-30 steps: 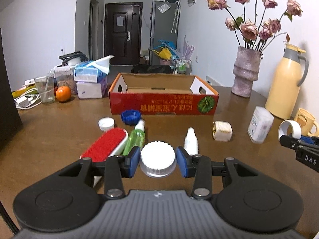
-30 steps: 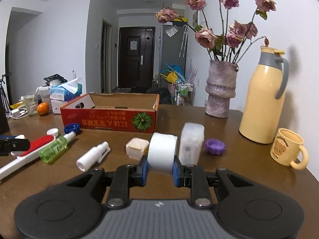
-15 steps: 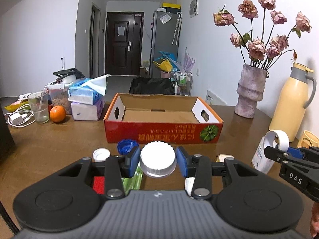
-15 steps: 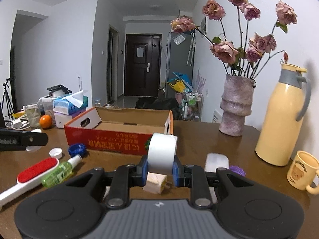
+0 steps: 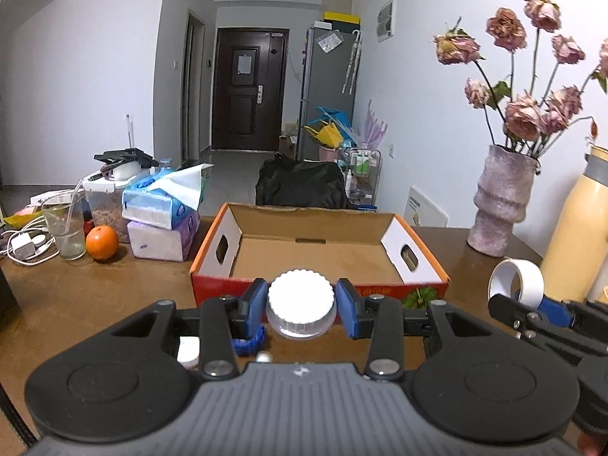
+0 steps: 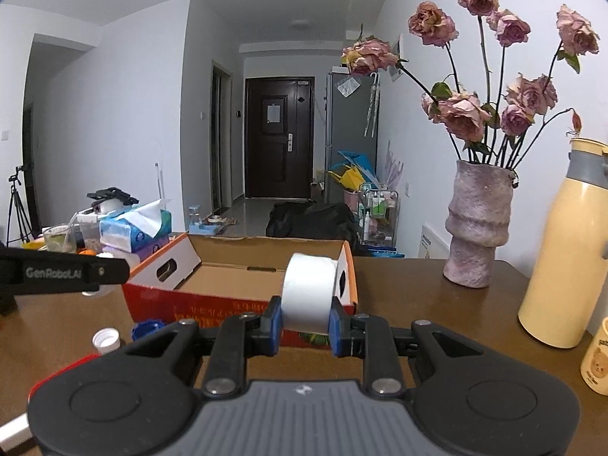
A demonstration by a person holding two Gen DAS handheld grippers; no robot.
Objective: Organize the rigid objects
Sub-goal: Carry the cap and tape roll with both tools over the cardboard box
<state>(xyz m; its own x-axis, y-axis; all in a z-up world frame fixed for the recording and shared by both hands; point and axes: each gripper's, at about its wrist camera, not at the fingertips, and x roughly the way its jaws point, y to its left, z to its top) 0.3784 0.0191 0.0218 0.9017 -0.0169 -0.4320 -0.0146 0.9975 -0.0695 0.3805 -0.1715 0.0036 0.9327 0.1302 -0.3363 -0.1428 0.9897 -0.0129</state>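
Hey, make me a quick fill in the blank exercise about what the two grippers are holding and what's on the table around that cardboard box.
1. The left gripper is shut on a white ribbed ____.
2. The right gripper grips a roll of white ____.
3. The cardboard box has nothing inside it; it is ____.
4. Left of the box, beside the drinking glass, sits a round fruit, an ____.

Missing words: lid; tape; empty; orange
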